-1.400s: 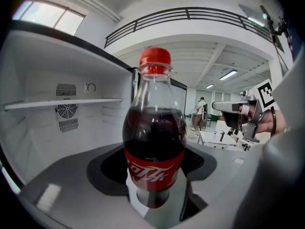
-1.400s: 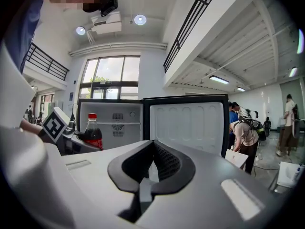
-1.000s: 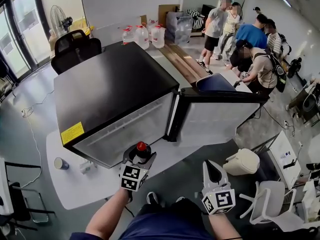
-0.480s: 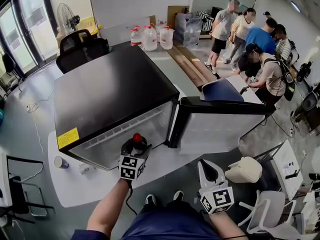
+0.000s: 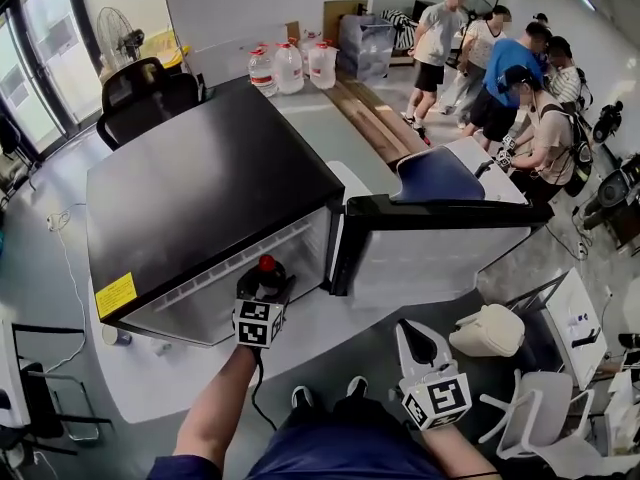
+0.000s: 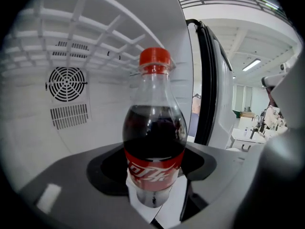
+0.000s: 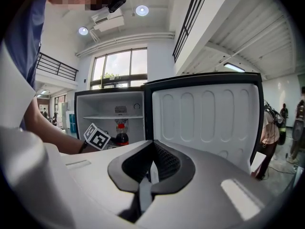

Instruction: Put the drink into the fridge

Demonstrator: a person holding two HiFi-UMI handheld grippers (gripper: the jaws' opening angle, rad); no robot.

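A cola bottle (image 6: 155, 142) with a red cap (image 5: 266, 263) stands upright between the jaws of my left gripper (image 5: 262, 286), which is shut on its lower body. In the left gripper view the white fridge interior (image 6: 71, 94) with a shelf and a round fan grille lies right behind the bottle. The black mini fridge (image 5: 200, 188) has its door (image 5: 430, 243) swung open to the right. From the right gripper view, the bottle (image 7: 121, 135) sits at the fridge mouth under the shelf. My right gripper (image 5: 418, 336) hangs low at the right, jaws shut with nothing between them.
The fridge rests on a white table (image 5: 150, 378). A white bag-like object (image 5: 486, 329) lies on the floor right of the door. A black office chair (image 5: 140, 93) and water jugs (image 5: 290, 66) stand behind. Several people (image 5: 500, 78) stand at the back right.
My left gripper has carried the bottle forward and a little left, up to the fridge opening. The right gripper has hardly moved.
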